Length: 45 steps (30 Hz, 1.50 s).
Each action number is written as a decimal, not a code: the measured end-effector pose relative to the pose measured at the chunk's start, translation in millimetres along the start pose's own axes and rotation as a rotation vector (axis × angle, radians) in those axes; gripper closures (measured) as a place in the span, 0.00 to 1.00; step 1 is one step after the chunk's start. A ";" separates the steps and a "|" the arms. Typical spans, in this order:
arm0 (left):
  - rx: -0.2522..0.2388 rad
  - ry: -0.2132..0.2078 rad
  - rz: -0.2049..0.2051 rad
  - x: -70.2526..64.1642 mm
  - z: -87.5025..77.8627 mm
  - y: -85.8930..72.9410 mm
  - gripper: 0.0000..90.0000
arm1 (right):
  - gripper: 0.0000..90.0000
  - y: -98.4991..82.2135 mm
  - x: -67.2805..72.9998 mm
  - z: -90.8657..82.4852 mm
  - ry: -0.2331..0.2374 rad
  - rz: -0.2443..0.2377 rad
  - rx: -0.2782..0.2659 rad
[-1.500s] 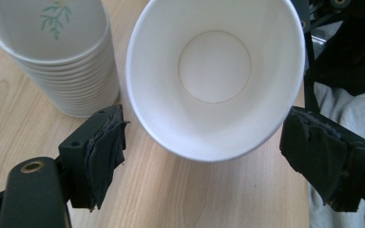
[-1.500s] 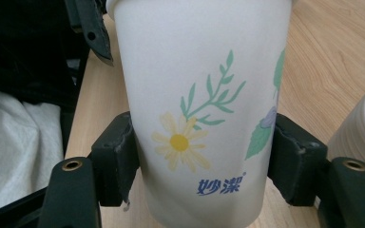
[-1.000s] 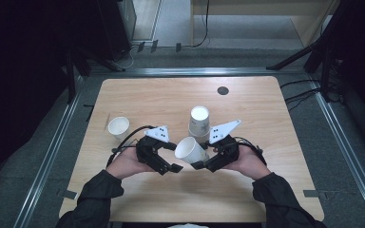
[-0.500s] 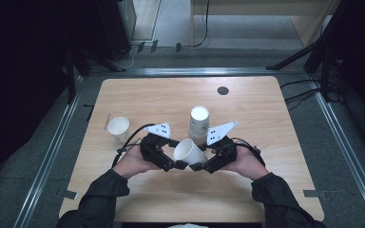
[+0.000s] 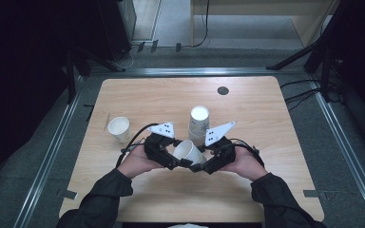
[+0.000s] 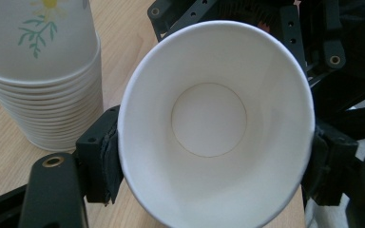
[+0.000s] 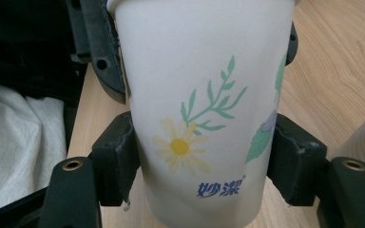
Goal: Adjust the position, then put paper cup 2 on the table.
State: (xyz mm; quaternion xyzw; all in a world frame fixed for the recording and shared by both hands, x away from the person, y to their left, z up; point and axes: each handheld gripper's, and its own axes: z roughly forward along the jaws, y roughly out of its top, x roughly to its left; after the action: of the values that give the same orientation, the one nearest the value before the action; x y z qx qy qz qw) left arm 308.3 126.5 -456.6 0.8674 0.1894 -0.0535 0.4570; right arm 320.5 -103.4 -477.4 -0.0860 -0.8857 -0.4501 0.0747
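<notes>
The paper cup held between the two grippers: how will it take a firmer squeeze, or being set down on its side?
The paper cup looks thin-walled and empty, so probably very light. Its rim looks oval between the left gripper pads, so a firmer squeeze would likely crumple it. Its tapered, round body, held by the right gripper, would probably roll in a curve if laid down.

Blue print "妙潔" on paper cup (image 7: 204, 118), under daisy motif.
</notes>
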 end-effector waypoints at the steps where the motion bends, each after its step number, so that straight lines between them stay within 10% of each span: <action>1: -0.002 0.002 0.003 0.0 -0.2 0.0 0.27 | 0.38 0.1 0.0 0.0 0.001 0.000 0.001; 45: 0.055 0.052 0.003 11.3 -45.9 3.3 0.30 | 0.24 -19.7 4.0 -7.3 -0.138 0.006 0.016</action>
State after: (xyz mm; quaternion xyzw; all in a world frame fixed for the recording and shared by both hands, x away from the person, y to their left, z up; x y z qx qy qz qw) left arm 316.3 165.3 -430.6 0.8810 0.1985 -0.0353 0.4280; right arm 312.6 -120.4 -487.8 -0.1189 -0.8920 -0.4359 0.0158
